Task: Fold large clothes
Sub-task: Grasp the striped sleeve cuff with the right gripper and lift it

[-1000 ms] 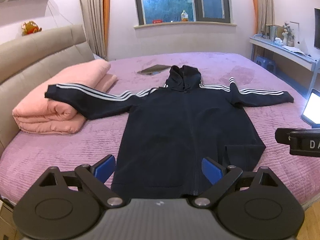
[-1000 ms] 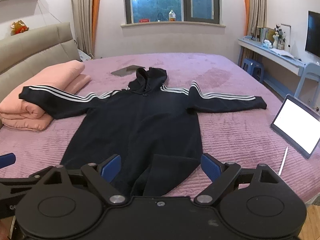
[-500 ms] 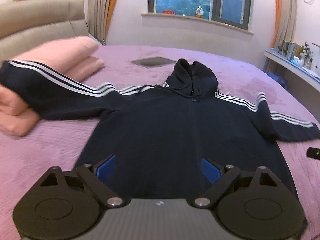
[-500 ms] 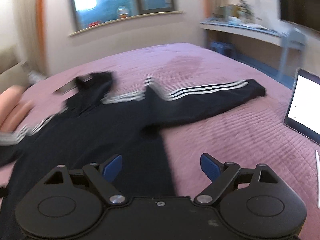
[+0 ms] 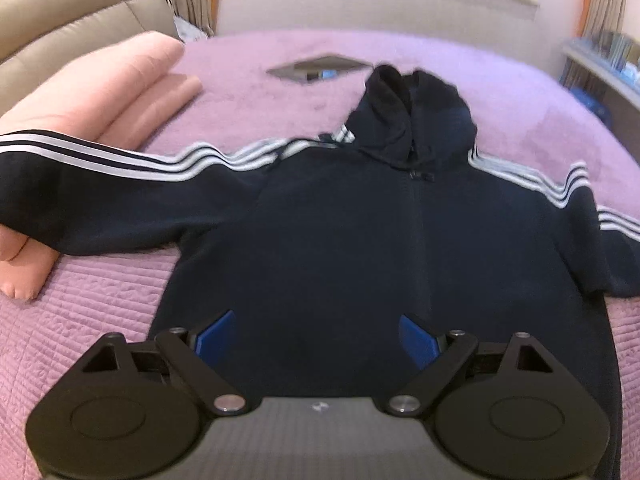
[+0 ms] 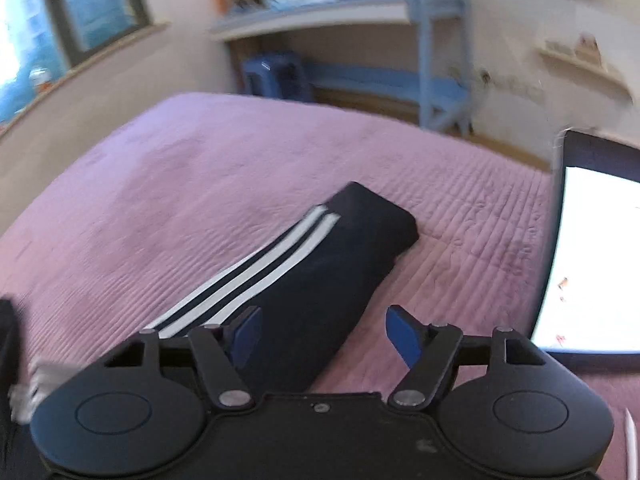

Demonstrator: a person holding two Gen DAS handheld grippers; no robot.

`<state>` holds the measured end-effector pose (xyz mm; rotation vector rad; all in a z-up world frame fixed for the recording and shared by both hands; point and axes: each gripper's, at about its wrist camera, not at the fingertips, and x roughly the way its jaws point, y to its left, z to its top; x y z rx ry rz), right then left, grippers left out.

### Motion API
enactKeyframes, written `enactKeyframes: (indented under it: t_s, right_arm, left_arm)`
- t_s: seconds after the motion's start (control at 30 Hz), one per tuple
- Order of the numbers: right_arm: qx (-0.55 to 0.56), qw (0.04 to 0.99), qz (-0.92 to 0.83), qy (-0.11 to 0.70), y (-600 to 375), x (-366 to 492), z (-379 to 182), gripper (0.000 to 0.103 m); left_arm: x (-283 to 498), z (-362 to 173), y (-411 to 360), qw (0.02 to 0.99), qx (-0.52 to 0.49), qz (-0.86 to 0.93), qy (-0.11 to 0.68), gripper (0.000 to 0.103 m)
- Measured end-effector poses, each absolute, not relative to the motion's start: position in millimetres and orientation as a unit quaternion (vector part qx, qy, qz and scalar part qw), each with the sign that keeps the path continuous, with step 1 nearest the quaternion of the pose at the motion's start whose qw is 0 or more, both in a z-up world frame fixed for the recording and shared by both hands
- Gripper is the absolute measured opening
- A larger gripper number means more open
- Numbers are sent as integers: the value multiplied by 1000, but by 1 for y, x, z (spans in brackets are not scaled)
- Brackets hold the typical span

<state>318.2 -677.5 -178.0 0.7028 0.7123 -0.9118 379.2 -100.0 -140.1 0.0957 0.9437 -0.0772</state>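
Observation:
A dark navy hoodie (image 5: 340, 240) with white sleeve stripes lies flat, front up, on the purple bed, hood pointing away. Its left sleeve (image 5: 100, 184) stretches onto a pink blanket. My left gripper (image 5: 316, 334) is open and empty, hovering over the hoodie's lower body. In the right wrist view the hoodie's right sleeve (image 6: 320, 272) lies on the bed with its cuff pointing away. My right gripper (image 6: 324, 330) is open and empty just above that sleeve, a short way back from the cuff.
A folded pink blanket (image 5: 92, 84) lies at the bed's left. A dark tablet (image 5: 316, 69) lies beyond the hood. A lit tablet (image 6: 592, 264) lies on the bed right of the sleeve. A blue stool (image 6: 276, 76) and desk (image 6: 340, 8) stand beyond the bed.
Both grippers have moved forward and lower. The left one has closed in over the hoodie's body. The right one has swung right to the right sleeve's cuff end. Both stay open.

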Motion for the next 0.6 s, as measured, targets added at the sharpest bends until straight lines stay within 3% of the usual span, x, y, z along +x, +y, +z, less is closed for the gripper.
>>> enactKeyframes:
  t_s: [0.33,0.37,0.4,0.43,0.5,0.6]
  right_arm:
    - [401,745,-417,331,-747,345,-233,84]
    - [393,749,-419,331,-745,347,-232,78]
    - [386,754,-418,329,-744,348,-231,49]
    - [385,762,-407,326,-742,349,-231,29]
    - [392,770,-390,317,-739,348,-228,20]
    - [370,791,-386,298,-715,342,-198,18]
  left_arm:
    - [424,-160,-156,867,37,-41,495,89]
    - [427,-159,-160,867,40,-43,495,89]
    - [430,-159,-162,868,44,-44,493,89]
    - [431,-159,-164,869,47,-44,491,89]
    - [435,-160,-164,868,50,-43,493,89]
    - [441,-163,-157,864,45,-39,500,87]
